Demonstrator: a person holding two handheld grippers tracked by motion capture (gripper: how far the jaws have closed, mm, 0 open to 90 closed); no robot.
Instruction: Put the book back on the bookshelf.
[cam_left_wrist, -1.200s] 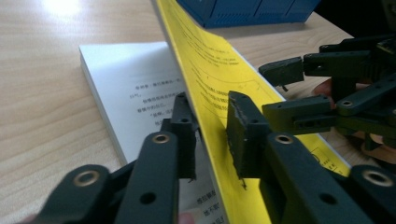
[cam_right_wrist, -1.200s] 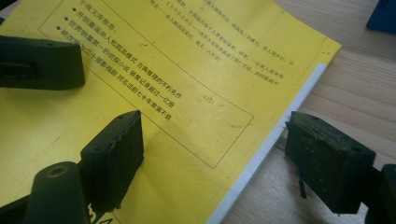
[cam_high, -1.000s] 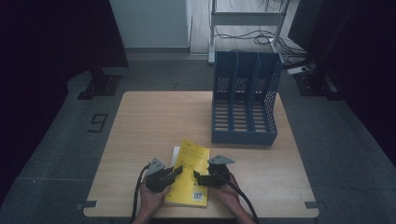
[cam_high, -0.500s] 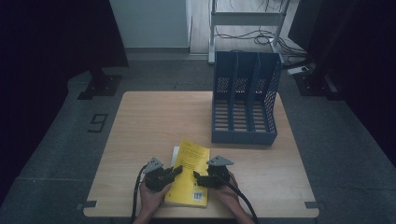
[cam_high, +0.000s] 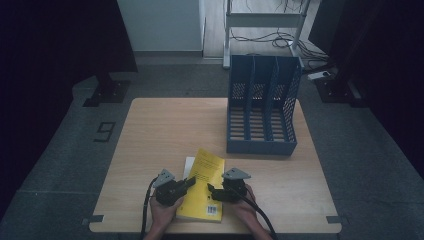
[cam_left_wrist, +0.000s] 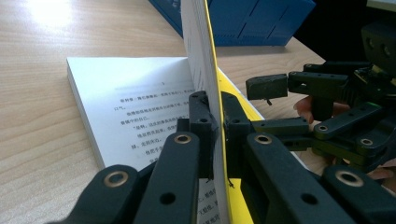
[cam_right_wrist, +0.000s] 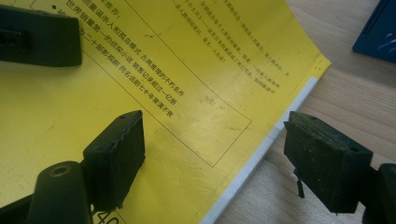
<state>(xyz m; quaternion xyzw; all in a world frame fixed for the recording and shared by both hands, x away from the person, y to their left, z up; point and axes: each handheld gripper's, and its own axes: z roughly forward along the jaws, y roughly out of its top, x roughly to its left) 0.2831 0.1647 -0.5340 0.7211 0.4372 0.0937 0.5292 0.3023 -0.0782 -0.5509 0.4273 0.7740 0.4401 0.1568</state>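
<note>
Yellow-covered paperback book (cam_high: 204, 187), low centre of the high view, lying on the table near its front edge (black print on the cover); cover and some pages lifted upright, white printed page (cam_left_wrist: 140, 100) exposed beneath.

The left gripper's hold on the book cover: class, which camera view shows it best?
The left gripper view: the left gripper has its jaws clamped on the raised yellow cover, printed pages lying open beneath. The high view shows it small at the book's edge. The right gripper view shows only one black pad over the cover.
</note>
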